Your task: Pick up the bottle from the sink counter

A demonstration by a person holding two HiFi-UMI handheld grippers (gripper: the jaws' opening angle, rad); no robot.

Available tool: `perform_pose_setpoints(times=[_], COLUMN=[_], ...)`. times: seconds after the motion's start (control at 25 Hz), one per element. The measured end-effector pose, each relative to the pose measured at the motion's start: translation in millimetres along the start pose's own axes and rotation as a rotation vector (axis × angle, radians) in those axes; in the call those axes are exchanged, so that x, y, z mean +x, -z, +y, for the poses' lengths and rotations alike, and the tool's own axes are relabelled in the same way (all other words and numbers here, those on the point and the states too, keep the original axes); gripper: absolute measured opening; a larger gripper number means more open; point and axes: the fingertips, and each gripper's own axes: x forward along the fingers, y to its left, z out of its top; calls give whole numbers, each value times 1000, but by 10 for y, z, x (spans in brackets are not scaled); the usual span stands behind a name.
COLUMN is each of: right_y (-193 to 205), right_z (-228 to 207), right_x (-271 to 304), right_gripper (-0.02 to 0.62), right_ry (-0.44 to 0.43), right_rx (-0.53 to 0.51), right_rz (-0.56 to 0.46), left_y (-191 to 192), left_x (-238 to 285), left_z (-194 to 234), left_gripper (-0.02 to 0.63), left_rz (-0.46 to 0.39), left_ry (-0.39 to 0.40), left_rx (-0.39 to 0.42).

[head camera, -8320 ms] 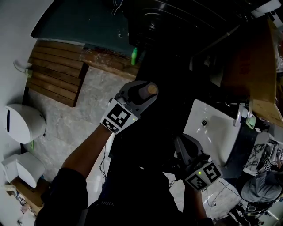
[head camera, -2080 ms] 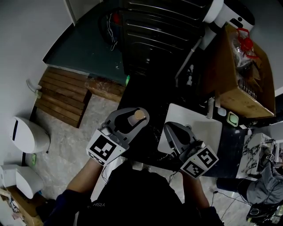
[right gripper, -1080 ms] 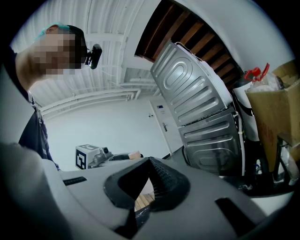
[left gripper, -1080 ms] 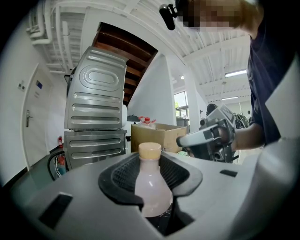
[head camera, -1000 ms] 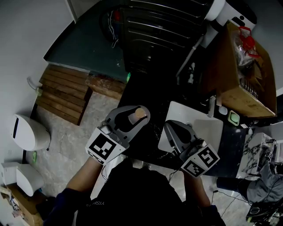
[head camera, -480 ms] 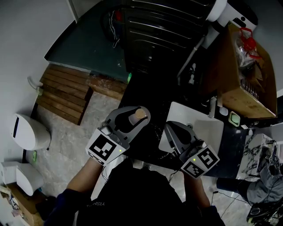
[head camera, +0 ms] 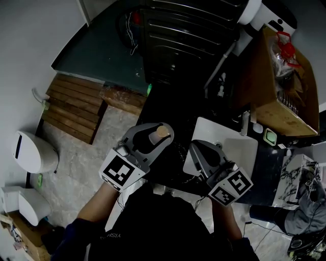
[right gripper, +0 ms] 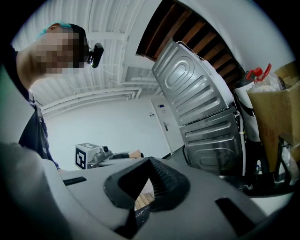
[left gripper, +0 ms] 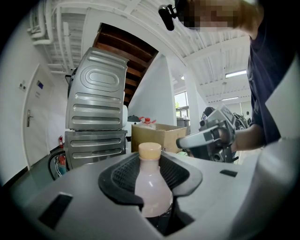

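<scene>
Dark navy top (head camera: pixel 163 224) worn; small pale lettering printed near left sleeve (head camera: pixel 76 234). Small black camera (left gripper: pixel 167 14) mounted at head. Left gripper (head camera: pixel 161 133) and right gripper (head camera: pixel 199 152) built alike: smooth grey shell, curved jaws lined with black ribbed pads (left gripper: pixel 123 176). Cube (head camera: pixel 121 171) with black-and-white square markers fixed at rear of left one; second cube (head camera: pixel 230 185) fixed on right one.

Left tongs (left gripper: pixel 151 172) hide the base of the bottle (left gripper: pixel 151 187).
</scene>
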Motion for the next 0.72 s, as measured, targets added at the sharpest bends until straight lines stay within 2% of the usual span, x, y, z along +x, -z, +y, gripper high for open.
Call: perform_pose_setpoints(times=[0.72], right_y=[-10], right_z=[28], right_x=[22], right_gripper=[21], right_ry=[-6], right_rx=[1], right_rz=[3], left_y=[-10], left_x=[-27], left_z=[10], left_gripper=[138], left_rz=[2], left_ry=[-4], left_rx=[-2])
